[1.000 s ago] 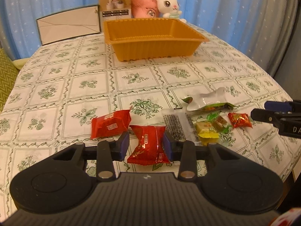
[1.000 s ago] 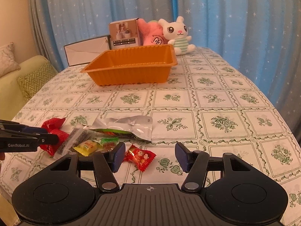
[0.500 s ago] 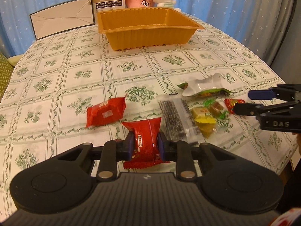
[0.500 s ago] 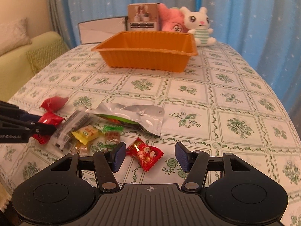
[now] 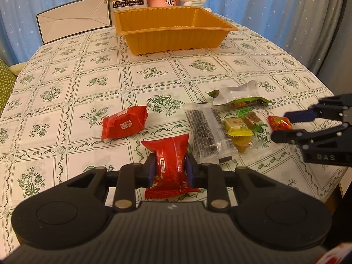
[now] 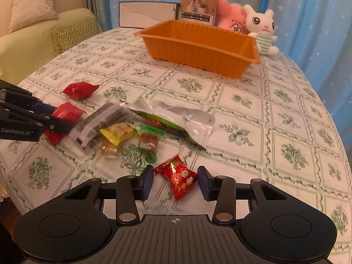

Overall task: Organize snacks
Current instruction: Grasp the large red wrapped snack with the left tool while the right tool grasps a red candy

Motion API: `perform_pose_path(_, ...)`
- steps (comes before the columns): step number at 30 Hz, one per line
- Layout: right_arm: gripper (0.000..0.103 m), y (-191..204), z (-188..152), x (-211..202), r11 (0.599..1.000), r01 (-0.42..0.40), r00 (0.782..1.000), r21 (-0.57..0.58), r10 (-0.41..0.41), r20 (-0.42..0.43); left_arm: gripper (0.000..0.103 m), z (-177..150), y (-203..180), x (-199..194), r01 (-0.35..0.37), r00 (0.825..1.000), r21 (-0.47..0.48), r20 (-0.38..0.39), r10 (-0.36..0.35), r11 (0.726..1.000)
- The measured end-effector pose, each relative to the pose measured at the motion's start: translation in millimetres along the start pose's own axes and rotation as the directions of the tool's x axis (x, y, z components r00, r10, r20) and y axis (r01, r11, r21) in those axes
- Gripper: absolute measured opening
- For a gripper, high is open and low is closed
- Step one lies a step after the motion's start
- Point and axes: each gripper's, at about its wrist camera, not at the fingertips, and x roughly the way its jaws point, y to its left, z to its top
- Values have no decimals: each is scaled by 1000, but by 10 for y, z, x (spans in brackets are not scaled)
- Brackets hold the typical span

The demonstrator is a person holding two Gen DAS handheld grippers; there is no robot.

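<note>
The left gripper (image 5: 169, 169) is clamped on a red snack packet (image 5: 170, 165), its long axis running away from the gripper, far end toward the orange tray (image 5: 176, 30) well ahead; the right gripper (image 6: 175, 181) has just been closing around a small red candy (image 6: 178, 179), pads not yet pressing, the candy lying slantwise between them on the tabletop (image 6: 242, 101); the pick-up step seems in hand; next, finish that squeeze, then carry both forward to the tray.

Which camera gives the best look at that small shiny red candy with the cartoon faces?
The right wrist view: the small shiny red candy lies close between the right gripper's fingers. The left wrist view shows it tiny, far right.
</note>
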Motion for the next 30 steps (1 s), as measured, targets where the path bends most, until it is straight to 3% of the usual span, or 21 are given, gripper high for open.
perform_pose_path(16,34,130,-48,-52,999,17,1000,-27,-17,10,24,21,-4,72,-14,1000,-11,20,14,1000)
perform_pose_path(30,32,15,60,-211,997,30,994,78,-38,103,22,105,-30,-200,-55,993,-16,100,56,998)
